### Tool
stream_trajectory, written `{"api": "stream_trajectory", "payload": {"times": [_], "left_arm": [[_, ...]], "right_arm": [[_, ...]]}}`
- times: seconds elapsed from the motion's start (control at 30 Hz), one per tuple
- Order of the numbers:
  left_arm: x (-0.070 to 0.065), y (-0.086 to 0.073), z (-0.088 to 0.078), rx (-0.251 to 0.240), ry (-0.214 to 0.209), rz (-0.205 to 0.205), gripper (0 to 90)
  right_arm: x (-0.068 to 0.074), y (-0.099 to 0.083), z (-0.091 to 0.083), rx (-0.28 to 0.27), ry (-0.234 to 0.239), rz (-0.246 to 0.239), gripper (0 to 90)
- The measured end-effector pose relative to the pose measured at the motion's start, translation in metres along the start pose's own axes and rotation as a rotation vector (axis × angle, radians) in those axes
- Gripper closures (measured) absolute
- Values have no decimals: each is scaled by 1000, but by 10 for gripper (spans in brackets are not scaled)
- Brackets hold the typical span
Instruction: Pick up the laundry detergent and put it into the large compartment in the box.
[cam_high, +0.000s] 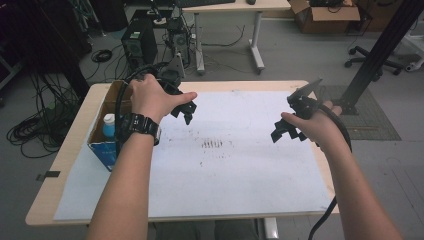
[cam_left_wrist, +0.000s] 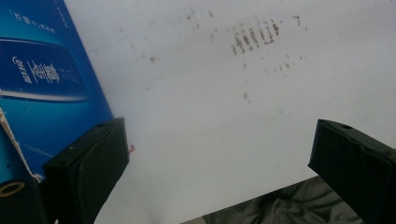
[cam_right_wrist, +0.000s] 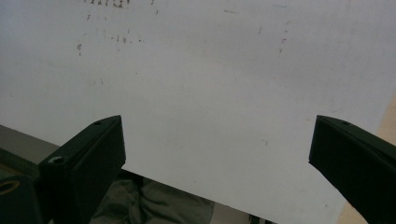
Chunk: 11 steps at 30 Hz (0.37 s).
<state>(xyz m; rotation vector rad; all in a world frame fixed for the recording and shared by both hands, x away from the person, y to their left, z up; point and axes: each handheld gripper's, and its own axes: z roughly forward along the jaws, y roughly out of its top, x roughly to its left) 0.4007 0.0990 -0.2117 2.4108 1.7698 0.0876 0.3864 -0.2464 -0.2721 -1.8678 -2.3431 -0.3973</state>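
Forearms raised, each hand-held gripper (cam_high: 186, 112) (cam_high: 286, 131) agape above sheet (cam_high: 235, 170).

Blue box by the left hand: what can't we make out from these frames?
- Blue box, high view: the person's left forearm covers part of its open top, so the contents beyond a blue-capped bottle stay hidden.
- Same box, left hand-held gripper view: cut off by the left edge, print too small to read.
- Left hand-held gripper, high view: its jaws are mostly behind the hand.
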Motion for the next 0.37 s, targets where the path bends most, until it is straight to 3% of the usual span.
{"api": "stream_trajectory", "payload": {"times": [0.37], "left_arm": [[1,-1,1,-3,-6,-2,50]], "right_arm": [[0,-1,1,1,0,0,38]]}}
